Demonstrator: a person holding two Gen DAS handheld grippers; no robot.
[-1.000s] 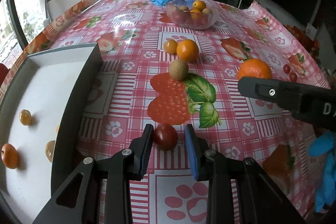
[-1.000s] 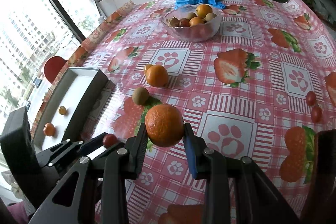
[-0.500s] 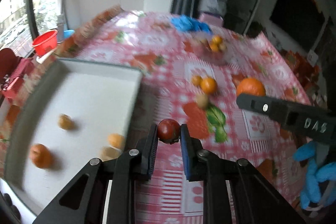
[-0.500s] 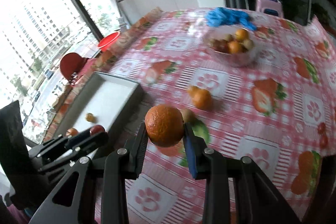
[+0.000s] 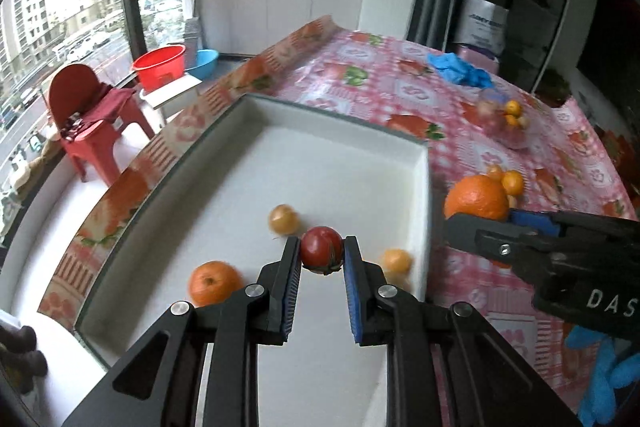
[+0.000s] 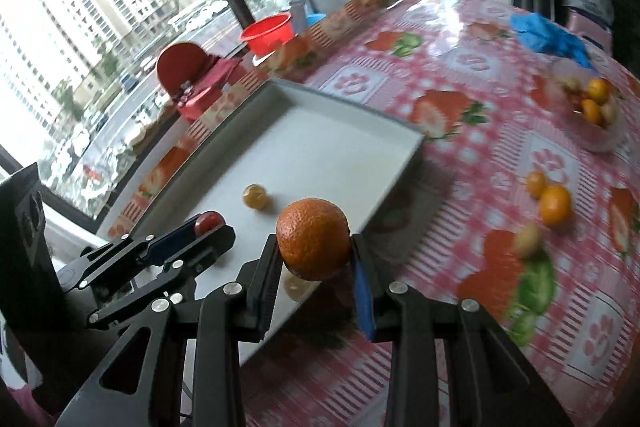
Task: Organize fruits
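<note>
The left gripper had its fingers clamped on a small red tomato, held above the white tray that sat on the worktop with its pink strawberry cloth. The right gripper gripped a large orange over the tray's near edge. Three small fruits lay in the tray, among them a tangerine. A clear bowl of fruit stood well apart.
</note>
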